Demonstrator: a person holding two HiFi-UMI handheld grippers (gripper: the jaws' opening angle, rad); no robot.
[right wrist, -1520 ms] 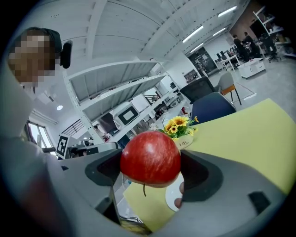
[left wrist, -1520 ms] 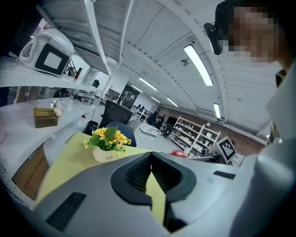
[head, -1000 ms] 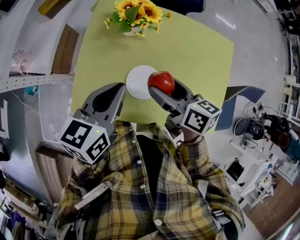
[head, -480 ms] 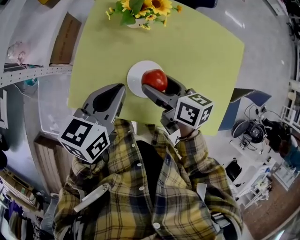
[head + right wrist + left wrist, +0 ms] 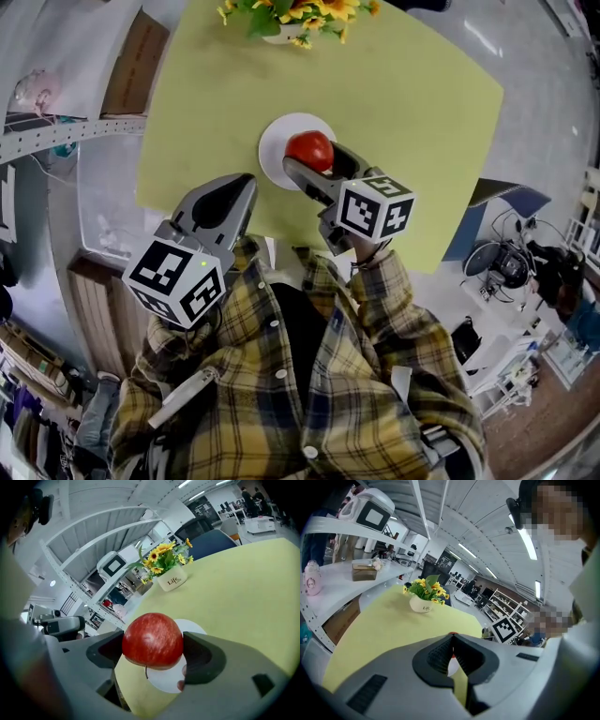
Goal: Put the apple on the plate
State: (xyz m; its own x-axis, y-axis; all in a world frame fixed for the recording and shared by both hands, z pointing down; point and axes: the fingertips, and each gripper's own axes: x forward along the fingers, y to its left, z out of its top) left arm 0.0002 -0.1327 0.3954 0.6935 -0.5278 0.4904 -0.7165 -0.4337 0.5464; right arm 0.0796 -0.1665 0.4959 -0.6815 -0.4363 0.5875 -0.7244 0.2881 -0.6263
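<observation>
1. The right gripper (image 5: 317, 161) has its fingers spread about as wide as the fruit. They clamp a red apple (image 5: 310, 150) across its broadest part, one finger on each side.
2. In the head view the apple overlaps the right part of a small white plate (image 5: 277, 141). The plate sits near the middle of the yellow-green counter (image 5: 422, 103). In the right gripper view the plate shows under and just beyond the fruit. Whether the apple touches the plate I cannot tell; it looks slightly raised.
3. The left gripper (image 5: 242, 184) hangs near the counter's near edge, to the left of the plate. Its fingers are pressed together at the tips with nothing between them.
4. A white pot of sunflowers (image 5: 298, 13) stands at the far edge, well apart from the plate.
5. Handling, as a judgement:
   - The apple is firm and fairly weighty for its size, with smooth, glossy skin that may slip in a loose grip.
   - Hard squeezing could bruise it.
   - The present hold across the widest girth seems the safest place, since the curved sides seat into the finger hollows.
6. The stem shows at the underside in the right gripper view, so the fruit would probably land on a rounded end.
7. Being round, it may roll off the shallow plate. Lowering it onto the plate's centre before opening seems wise.
</observation>
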